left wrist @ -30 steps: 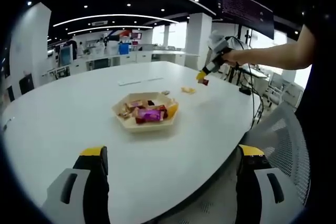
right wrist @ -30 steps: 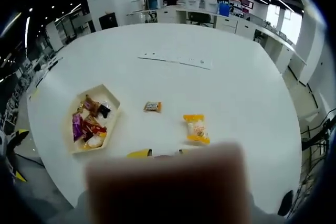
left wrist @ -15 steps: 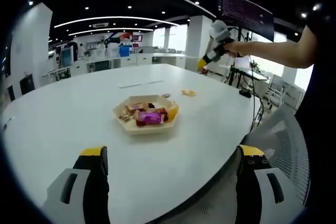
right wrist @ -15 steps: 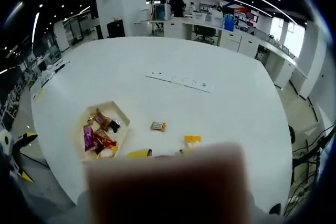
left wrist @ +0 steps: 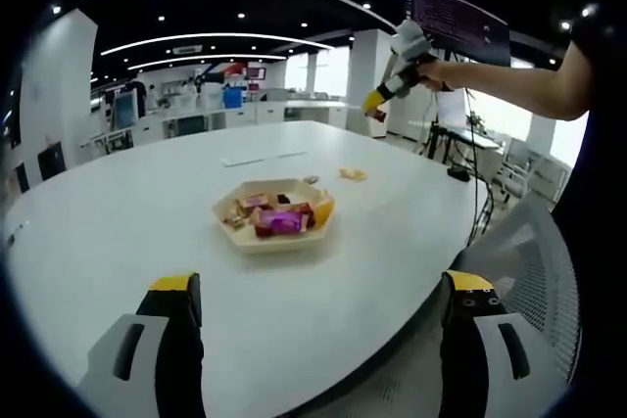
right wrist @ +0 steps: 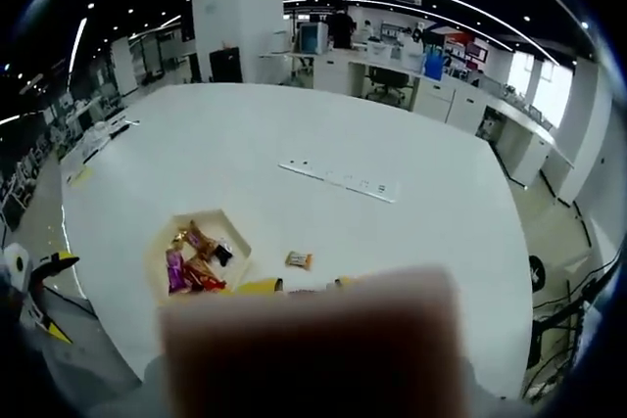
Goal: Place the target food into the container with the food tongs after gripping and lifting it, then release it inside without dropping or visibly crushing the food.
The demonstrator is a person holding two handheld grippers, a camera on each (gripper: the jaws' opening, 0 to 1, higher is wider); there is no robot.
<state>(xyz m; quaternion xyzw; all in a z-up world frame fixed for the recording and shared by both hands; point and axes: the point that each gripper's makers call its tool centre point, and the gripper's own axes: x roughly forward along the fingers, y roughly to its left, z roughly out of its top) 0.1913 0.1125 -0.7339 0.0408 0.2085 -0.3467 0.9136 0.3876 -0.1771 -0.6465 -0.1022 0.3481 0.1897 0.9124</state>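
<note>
Right gripper [left wrist: 374, 106] above hexagonal tray [left wrist: 277, 235].

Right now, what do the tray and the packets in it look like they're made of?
The tray looks like matte cream paperboard or moulded pulp: hexagonal, with thin, dull walls; I can't settle which. The packets look like glossy plastic or foil film, brightly printed in purple, red and orange.

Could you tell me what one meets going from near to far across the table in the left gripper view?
The left gripper with its jaws at the bottom, then the tray of wrapped snacks, then a yellow packet lying loose on the table, then the right gripper held high above the far edge, a small reddish item at its tips.
</note>
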